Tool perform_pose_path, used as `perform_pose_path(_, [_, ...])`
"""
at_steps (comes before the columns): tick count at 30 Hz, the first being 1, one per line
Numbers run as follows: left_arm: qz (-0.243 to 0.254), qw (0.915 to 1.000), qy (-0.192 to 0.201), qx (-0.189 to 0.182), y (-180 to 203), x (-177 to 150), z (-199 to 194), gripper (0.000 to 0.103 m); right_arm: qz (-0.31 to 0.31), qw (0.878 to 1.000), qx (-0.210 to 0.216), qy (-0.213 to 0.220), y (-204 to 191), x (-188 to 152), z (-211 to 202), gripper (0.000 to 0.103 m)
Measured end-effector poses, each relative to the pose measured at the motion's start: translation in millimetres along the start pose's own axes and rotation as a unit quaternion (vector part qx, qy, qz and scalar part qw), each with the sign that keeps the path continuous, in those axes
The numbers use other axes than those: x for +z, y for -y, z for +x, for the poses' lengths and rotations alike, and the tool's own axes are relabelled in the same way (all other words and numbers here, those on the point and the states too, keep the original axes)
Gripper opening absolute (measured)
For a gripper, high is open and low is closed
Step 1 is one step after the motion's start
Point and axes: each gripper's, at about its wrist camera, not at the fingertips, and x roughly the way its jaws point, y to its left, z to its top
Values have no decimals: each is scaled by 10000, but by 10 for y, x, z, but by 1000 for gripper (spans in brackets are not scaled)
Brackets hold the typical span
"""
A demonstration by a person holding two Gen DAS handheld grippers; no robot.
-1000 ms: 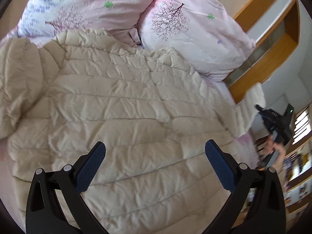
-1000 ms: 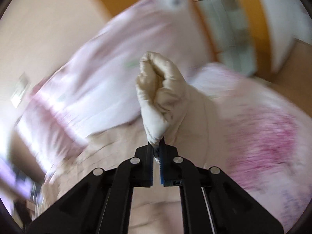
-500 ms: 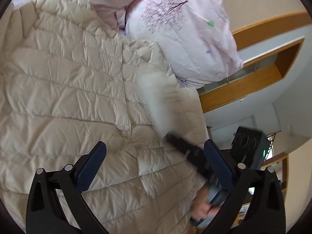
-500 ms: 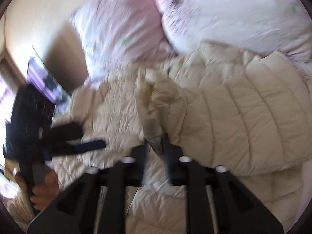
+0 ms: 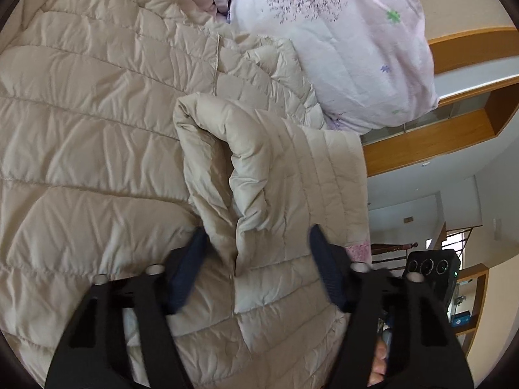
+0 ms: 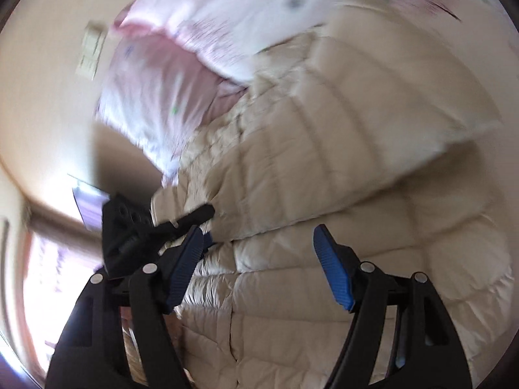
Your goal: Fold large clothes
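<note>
The cream puffer jacket (image 5: 97, 136) lies spread on the bed below the pillows (image 5: 340, 42), the left gripper (image 5: 256, 259) closing its jaws around the folded-over sleeve (image 5: 259, 162), the right gripper (image 6: 259, 259) opening, empty.

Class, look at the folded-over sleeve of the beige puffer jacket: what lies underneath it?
The sleeve rests on the jacket's quilted front. Whatever it covers there is hidden.
</note>
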Motion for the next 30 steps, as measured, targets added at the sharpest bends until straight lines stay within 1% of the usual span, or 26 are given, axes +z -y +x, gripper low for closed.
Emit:
perform_pose_path(1, [13,10000,-29,7,5,11,30,39,187,9998,8,60,81,42,-3,71])
perform_pose_path(2, [37,9999,-84,57,20,35,93,22,351,9993,8,102,146,70,-16,71])
perform_pose_path(4, [63,9999,-114,79,15,54,143,11,707,9972,139,180,295,113,-39,71])
perform_pose_path(5, [77,9999,-96,80,17,69,145,9,901,9953,242,246,367,141,-45,71])
perform_pose_path(9, [179,9996,166,130,24,151,15,7,1350,9879,444,615,523,281,-10,71])
perform_pose_path(11, [248,9987,391,192,20,211,-128,7,1528,9835,478,846,592,370,-9,70])
perform_pose_path(13, [311,9970,636,311,-1,258,-273,7,1552,9807,285,1151,612,473,-23,64])
perform_pose_path(14, [361,9950,834,419,-26,286,-391,7,1507,9802,169,1269,603,519,-31,62])
perform_pose_path(16, [426,9913,1100,587,-74,319,-559,7,1304,9785,-183,1590,545,595,-73,56])
perform_pose_path(17, [429,9898,1205,619,-121,341,-653,7,1136,9777,-388,1722,488,616,-84,52])
perform_pose_path(19, [390,9888,1293,636,-206,375,-773,7,833,9767,-698,1852,400,623,-68,43])
perform_pose_path(20, [413,9874,1341,725,-244,392,-814,7,683,9760,-846,1888,366,613,-54,27])
perform_pose_path(21, [455,9861,1371,818,-271,394,-839,7,434,9738,-1094,1947,284,586,-21,18])
perform_pose_path(22, [494,9847,1396,920,-290,399,-846,7,192,9715,-1286,1984,202,553,17,16])
perform_pose_path(23, [544,9833,1397,1030,-322,395,-847,7,58,9701,-1383,1995,164,528,39,13])
perform_pose_path(25, [598,9807,1377,1252,-369,390,-799,7,-172,9659,-1775,1877,90,449,133,11])
perform_pose_path(28, [611,9771,1346,1533,-472,367,-761,7,-167,9678,-2054,1444,136,350,298,11])
perform_pose_path(30, [476,9778,1245,1615,-570,370,-705,7,-119,9688,-2192,1147,219,305,397,11])
